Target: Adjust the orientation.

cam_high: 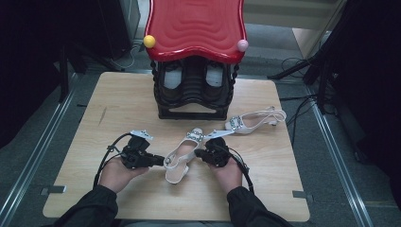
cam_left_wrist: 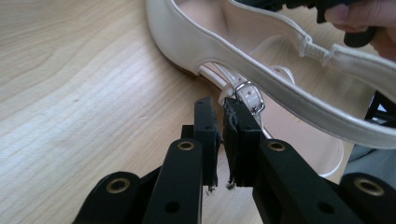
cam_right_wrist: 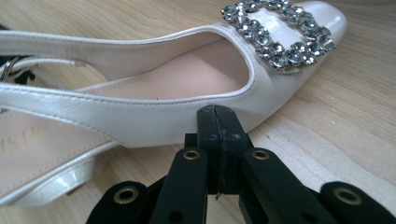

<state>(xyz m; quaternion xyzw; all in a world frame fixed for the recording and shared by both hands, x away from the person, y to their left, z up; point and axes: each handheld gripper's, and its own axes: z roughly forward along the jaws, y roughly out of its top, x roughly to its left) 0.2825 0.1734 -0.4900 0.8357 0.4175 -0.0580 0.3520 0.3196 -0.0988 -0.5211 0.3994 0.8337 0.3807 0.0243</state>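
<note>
I brace the near shoe [cam_high: 182, 158], lying mid-desk [cam_high: 113, 113], with my right gripper [cam_right_wrist: 218, 114], jaws pressed together against its side. My left gripper [cam_left_wrist: 220, 106], nearly closed on nothing, should ease in slowly and catch the buckle strap [cam_left_wrist: 246, 95] squarely.

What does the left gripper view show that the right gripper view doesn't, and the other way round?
Left gripper view: the small metal strap buckle, just past the left tool with its jaws slightly parted, and a hand at the top right. Right gripper view: the jewelled buckle on the toe, beyond the shut right tool. Both: the white shoe on the wooden table.
</note>
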